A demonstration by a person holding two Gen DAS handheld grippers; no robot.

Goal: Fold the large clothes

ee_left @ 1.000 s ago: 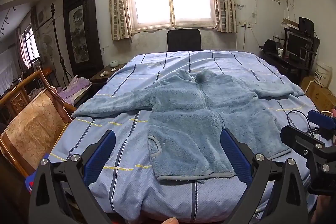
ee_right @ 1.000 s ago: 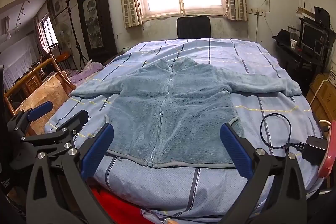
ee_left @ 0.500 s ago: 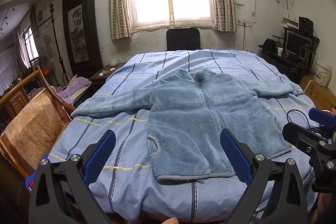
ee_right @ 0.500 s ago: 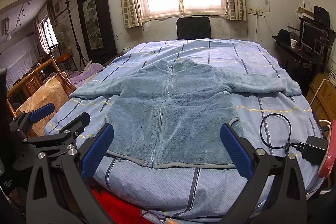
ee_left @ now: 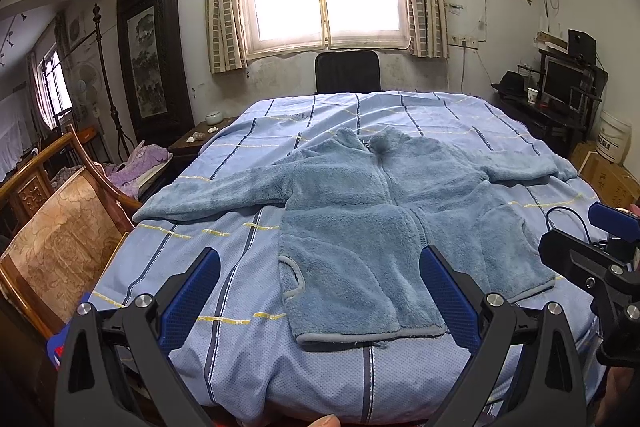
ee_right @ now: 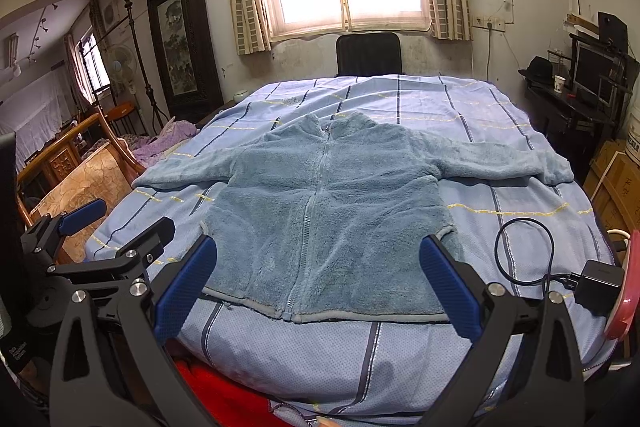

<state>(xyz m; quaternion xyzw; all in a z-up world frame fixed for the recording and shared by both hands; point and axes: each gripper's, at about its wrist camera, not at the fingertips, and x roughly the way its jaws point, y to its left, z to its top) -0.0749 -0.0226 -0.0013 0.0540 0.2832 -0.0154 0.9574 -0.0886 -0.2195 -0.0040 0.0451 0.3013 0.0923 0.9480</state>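
A blue-grey fleece zip jacket (ee_left: 372, 219) lies flat and front-up on the bed, sleeves spread to both sides, hem toward me; it also shows in the right wrist view (ee_right: 320, 211). My left gripper (ee_left: 320, 295) is open and empty, hovering above the bed's near edge in front of the hem's left half. My right gripper (ee_right: 318, 283) is open and empty, in front of the hem's middle. The right gripper's side shows at the left wrist view's right edge (ee_left: 600, 259); the left gripper shows at the right wrist view's left edge (ee_right: 100, 239).
The bed has a blue checked cover (ee_left: 440, 115). A black charger and looped cable (ee_right: 592, 279) lie on the bed's right. A wooden armchair (ee_left: 52, 247) stands left of the bed, a black chair (ee_left: 347, 71) at its far end, a desk with a monitor (ee_right: 588, 79) at right.
Both grippers have drifted very slightly; the view has barely shifted. The jacket has not moved and both grippers stay open.
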